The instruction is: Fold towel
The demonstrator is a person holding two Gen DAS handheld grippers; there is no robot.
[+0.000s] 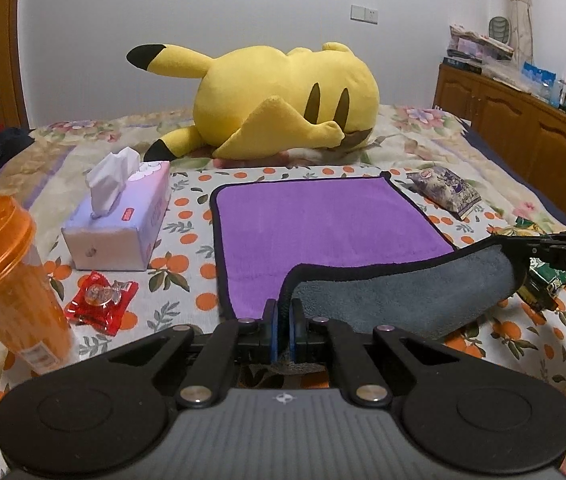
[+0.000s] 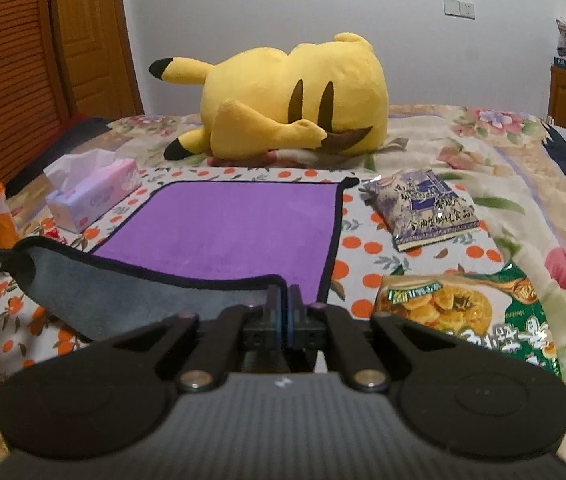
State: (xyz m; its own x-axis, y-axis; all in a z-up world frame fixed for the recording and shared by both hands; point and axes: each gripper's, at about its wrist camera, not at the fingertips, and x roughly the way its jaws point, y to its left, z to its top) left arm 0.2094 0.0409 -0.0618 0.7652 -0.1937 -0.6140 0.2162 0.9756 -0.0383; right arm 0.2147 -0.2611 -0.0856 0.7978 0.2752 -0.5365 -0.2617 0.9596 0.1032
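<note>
Two near corners of the purple towel (image 1: pixel 323 224) are lifted off the bed (image 1: pixel 423 140), showing its grey underside across the middle of both frames; the far half lies flat on an orange-print cloth (image 1: pixel 187 232). The left gripper (image 1: pixel 283 312) has its jaws clamped on one corner, the right gripper (image 2: pixel 283 300) on the other. A tissue box (image 1: pixel 123 224), orange cup (image 1: pixel 7 272) and red wrapper (image 1: pixel 101 296) sit at left, snack packets (image 2: pixel 423 208) at right, a yellow plush toy (image 1: pixel 283 100) behind.
</note>
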